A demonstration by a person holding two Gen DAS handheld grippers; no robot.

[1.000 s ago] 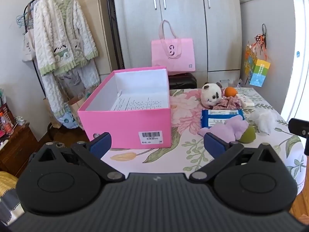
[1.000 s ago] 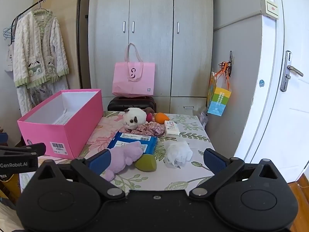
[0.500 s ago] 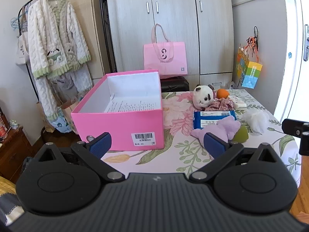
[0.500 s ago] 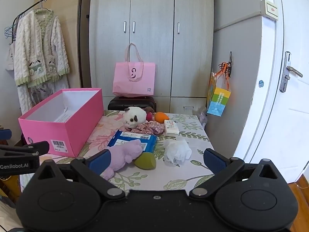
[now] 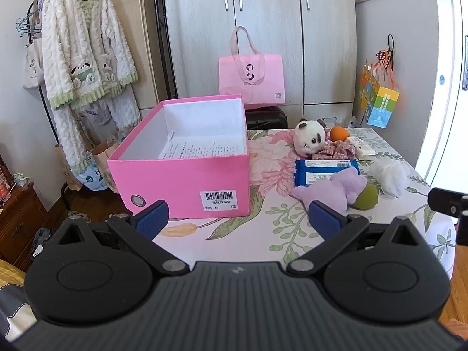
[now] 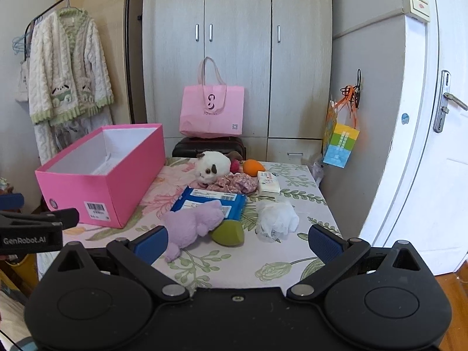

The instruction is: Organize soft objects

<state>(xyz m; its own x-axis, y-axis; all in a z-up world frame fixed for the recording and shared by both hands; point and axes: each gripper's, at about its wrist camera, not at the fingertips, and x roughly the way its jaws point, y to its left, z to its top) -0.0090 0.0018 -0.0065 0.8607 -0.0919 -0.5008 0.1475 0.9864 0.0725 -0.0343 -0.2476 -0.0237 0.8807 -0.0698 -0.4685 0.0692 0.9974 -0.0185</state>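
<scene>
An open pink box (image 5: 187, 172) (image 6: 102, 175) with a printed sheet inside stands on the left of the floral table (image 5: 263, 228). To its right lie a purple plush (image 5: 330, 188) (image 6: 193, 225), a green sponge (image 5: 365, 197) (image 6: 228, 232), a white fluffy ball (image 5: 389, 172) (image 6: 276, 218), a panda plush (image 5: 310, 140) (image 6: 212, 165), a floral cloth (image 6: 231, 181), a blue wipes pack (image 5: 321, 169) (image 6: 210, 200) and an orange toy (image 6: 253, 166). My left gripper (image 5: 237, 219) is open before the box. My right gripper (image 6: 237, 239) is open near the green sponge. Both hold nothing.
A small tissue pack (image 6: 267, 182) lies at the table's far right. A pink bag (image 6: 212, 111) stands on a dark case behind the table. A clothes rack with a knitted cardigan (image 5: 84, 58) is on the left, a white door (image 6: 424, 161) on the right.
Both grippers have drawn back slightly and the left view has tilted up a little. Nothing on the table has moved; both stay open.
</scene>
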